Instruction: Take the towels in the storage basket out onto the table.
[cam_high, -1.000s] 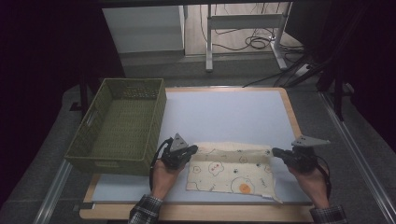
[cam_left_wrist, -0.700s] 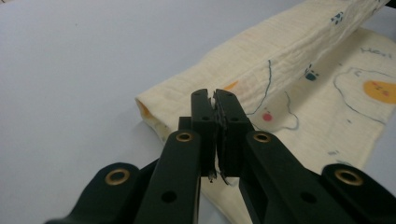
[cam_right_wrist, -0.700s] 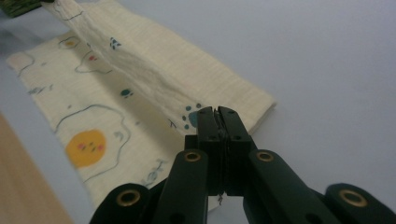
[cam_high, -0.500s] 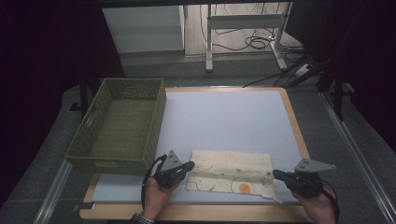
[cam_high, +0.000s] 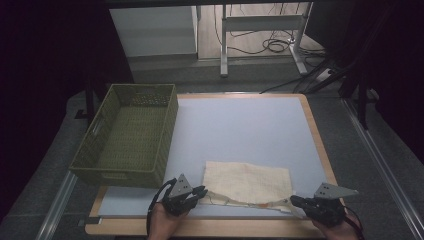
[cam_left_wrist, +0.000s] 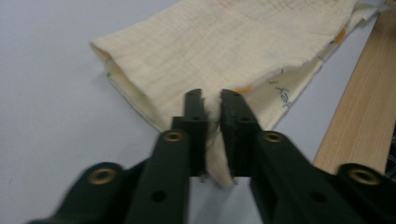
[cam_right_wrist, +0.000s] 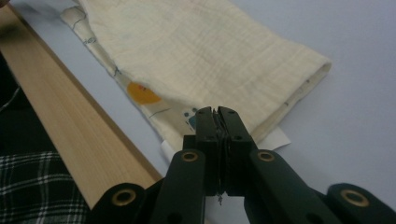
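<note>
the folded cloth (cam_high: 247, 181) lies doubled on the worktop (cam_high: 240, 130); right tongs (cam_right_wrist: 217, 114) pinch its near corner, while left tongs (cam_left_wrist: 212, 100) have just been spreading, cloth loose between them, likely to release the fold.

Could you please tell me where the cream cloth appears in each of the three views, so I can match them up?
High view: the cloth lies low and centre on the table, between the two grippers.
Left gripper view: it fills the upper middle, a corner between the jaws.
Right gripper view: it spans the top, an edge clamped in the jaws.
Shared landmark: the table's wooden edge.
</note>
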